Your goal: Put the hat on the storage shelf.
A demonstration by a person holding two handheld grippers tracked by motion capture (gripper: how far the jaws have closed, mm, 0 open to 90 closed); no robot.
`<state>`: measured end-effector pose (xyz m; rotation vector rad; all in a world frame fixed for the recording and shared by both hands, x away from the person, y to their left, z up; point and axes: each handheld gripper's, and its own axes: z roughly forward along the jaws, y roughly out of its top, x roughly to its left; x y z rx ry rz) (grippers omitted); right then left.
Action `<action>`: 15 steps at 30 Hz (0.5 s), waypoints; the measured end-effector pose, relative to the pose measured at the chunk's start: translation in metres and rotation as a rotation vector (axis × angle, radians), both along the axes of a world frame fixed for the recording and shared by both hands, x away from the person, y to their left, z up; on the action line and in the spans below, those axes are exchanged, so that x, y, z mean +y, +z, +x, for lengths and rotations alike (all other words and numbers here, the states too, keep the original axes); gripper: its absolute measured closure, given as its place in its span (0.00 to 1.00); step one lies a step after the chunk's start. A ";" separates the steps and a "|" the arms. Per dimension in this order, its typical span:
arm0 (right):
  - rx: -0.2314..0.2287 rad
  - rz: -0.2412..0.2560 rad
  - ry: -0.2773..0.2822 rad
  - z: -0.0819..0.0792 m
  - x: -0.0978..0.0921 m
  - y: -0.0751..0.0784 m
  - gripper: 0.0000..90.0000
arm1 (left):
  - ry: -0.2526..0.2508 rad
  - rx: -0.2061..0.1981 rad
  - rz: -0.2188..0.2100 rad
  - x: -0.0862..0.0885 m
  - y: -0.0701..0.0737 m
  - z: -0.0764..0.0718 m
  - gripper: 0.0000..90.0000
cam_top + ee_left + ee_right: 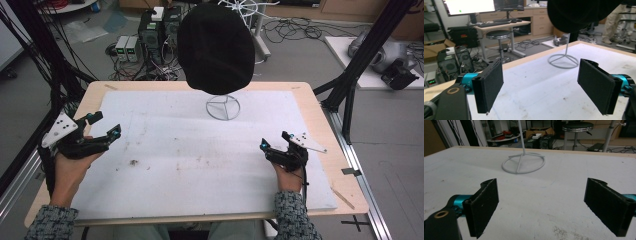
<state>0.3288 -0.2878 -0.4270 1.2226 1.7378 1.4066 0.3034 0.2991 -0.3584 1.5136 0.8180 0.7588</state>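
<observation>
A black hat (216,47) sits on top of a thin white wire stand (223,107) at the far middle of the table. In the left gripper view the hat (579,12) hangs above the stand's ring base (563,60). The right gripper view looks across the mat at the ring base (523,163) and its pole. My left gripper (109,124) is held at the table's left edge, open and with nothing in it (541,85). Over by the right edge, my right gripper (273,140) is also open with nothing in it (541,205). Both point toward the stand, well short of it.
A stained white mat (200,165) covers most of the wooden table (330,125). Black frame posts (350,85) stand off the right edge. Computer boxes (150,32) and cables lie on the floor beyond the far edge. A stool (499,35) stands behind.
</observation>
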 end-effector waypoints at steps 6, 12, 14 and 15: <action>0.002 -0.006 -0.001 0.000 0.000 -0.001 0.13 | 0.008 0.023 -0.007 0.004 -0.011 -0.002 0.23; 0.009 -0.004 0.002 0.000 0.000 -0.001 0.13 | 0.002 0.026 0.008 0.001 -0.022 -0.004 0.23; 0.009 -0.005 0.003 0.000 0.000 -0.001 0.13 | 0.003 0.030 0.012 0.000 -0.024 -0.004 0.23; 0.008 -0.007 0.004 0.000 0.000 -0.001 0.13 | 0.004 0.033 0.009 0.000 -0.026 -0.003 0.23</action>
